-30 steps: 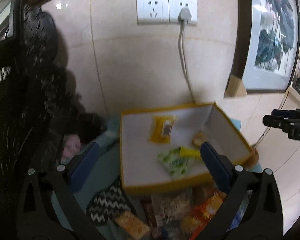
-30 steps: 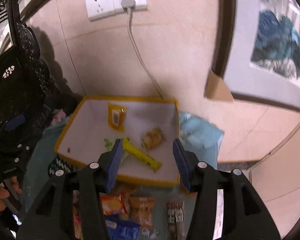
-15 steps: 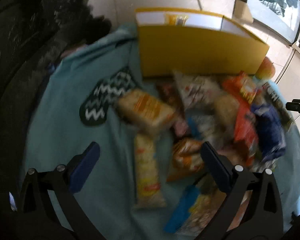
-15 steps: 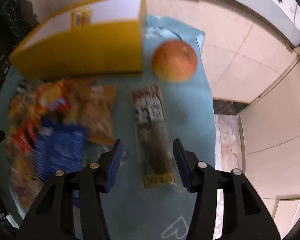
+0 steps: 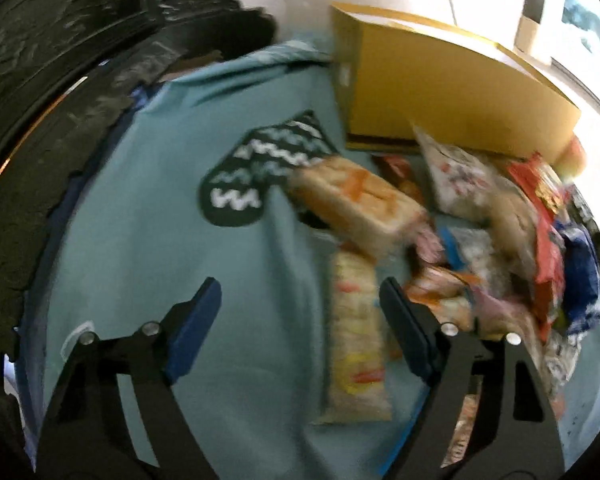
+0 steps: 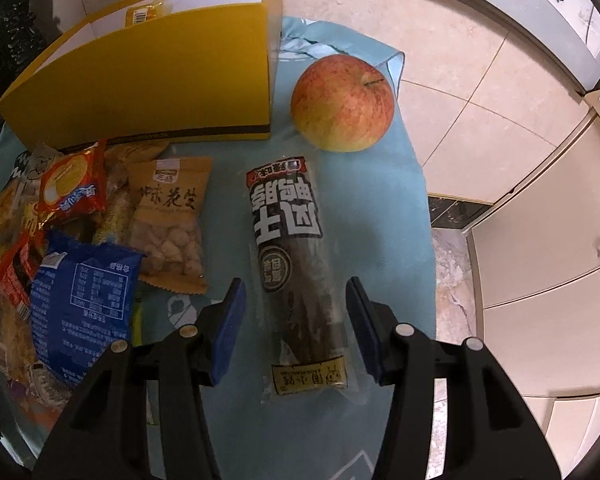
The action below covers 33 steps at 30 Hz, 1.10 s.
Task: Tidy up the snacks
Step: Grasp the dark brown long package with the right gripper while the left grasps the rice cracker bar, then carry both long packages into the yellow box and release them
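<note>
yellow box (image 6: 148,68) is holding just one visible packet; most snacks (image 6: 100,216) are lying on the desk before it. right tool (image 6: 296,312), wide and empty, is straddling the dark stick pack (image 6: 292,248); left tool (image 5: 300,316) likewise gaping.

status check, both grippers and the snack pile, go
Right gripper open, straddling the long dark snack pack. Left gripper open, empty, beside the blurred pile. Yellow box behind; apple beside it, clear of the pack.
</note>
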Motion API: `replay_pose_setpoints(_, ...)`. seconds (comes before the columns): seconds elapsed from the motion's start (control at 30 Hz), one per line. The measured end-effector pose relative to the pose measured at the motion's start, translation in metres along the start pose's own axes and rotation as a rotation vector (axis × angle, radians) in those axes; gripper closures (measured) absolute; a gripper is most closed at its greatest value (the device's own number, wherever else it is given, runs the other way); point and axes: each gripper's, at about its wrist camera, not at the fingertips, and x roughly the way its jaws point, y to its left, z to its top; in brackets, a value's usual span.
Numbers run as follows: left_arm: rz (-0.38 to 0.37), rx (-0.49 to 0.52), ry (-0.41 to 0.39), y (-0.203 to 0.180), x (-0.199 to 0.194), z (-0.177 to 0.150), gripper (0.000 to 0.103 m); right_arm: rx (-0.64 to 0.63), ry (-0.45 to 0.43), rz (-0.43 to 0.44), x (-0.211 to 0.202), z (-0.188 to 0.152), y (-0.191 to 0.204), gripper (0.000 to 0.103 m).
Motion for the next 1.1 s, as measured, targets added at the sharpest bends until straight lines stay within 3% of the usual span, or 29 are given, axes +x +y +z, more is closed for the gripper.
replay_pose_setpoints(0.2,-0.061,0.145,0.062,-0.026,0.022,-0.007,0.020,-0.033,0.048,0.002,0.025,-0.002,0.008,0.053)
replay_pose_setpoints(0.27,-0.078,0.163,0.050,-0.031,0.022,-0.012,0.038,-0.058,0.043,0.033,0.021,-0.003,0.014,0.074)
replay_pose_setpoints(0.3,-0.105,0.171,0.045,-0.033,0.020,-0.014,0.046,-0.059,0.044,0.046,0.020,-0.003,0.015,0.075)
replay_pose_setpoints(0.37,-0.098,0.208,0.031,-0.039,0.015,-0.015,0.072,-0.057,0.038,0.089,0.015,-0.004,0.017,0.077)
replay_pose_setpoints(0.53,-0.164,0.151,0.018,-0.025,0.000,-0.013,0.074,-0.007,0.016,0.155,-0.003,-0.010,0.018,0.077)
replay_pose_setpoints(0.87,-0.176,0.123,0.030,-0.014,-0.023,-0.036,0.074,-0.018,0.006,0.218,-0.036,-0.029,0.031,0.077)
replay_pose_setpoints(1.1,-0.250,0.175,-0.094,-0.038,-0.071,-0.021,0.074,-0.039,-0.049,0.267,-0.072,-0.026,0.051,0.077)
